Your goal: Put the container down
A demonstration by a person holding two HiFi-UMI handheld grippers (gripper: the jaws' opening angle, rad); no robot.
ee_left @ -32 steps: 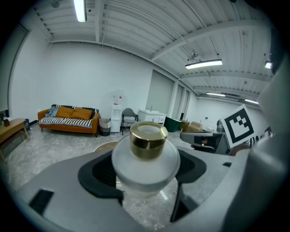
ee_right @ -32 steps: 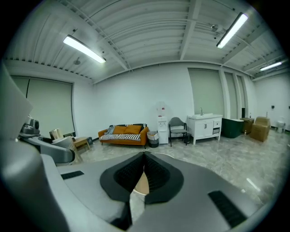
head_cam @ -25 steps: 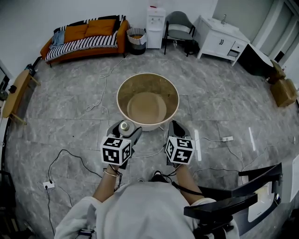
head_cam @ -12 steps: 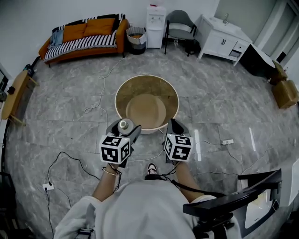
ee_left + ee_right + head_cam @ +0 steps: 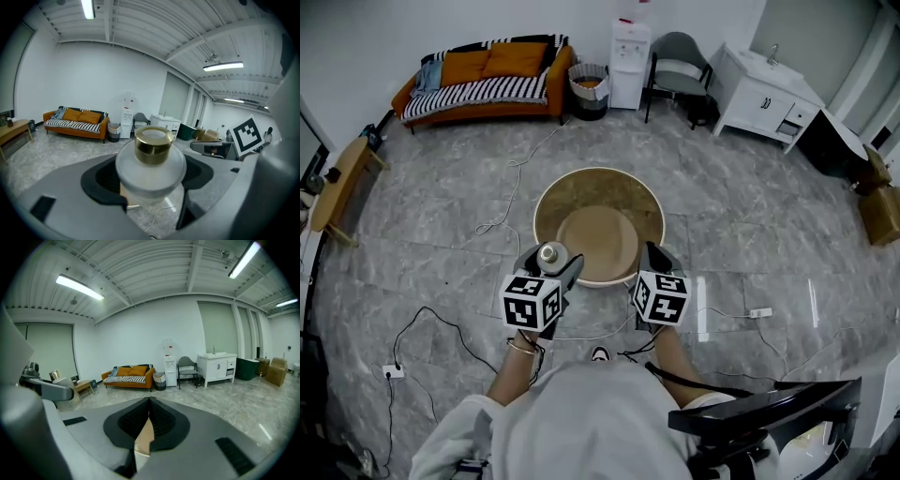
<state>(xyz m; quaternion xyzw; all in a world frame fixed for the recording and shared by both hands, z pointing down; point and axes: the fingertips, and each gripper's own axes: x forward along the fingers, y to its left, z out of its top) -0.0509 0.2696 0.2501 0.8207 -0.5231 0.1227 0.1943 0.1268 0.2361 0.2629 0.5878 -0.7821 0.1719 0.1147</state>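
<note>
Left gripper clamped the gold-capped frosted bottle beside the tub; right gripper closed, empty. I judged it glassy, slick, breakable (hold the body, not cap).

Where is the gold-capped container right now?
The gold-capped container sits clamped in the left gripper, left of centre in the head view, beside the near-left rim of the beige tub.
</note>
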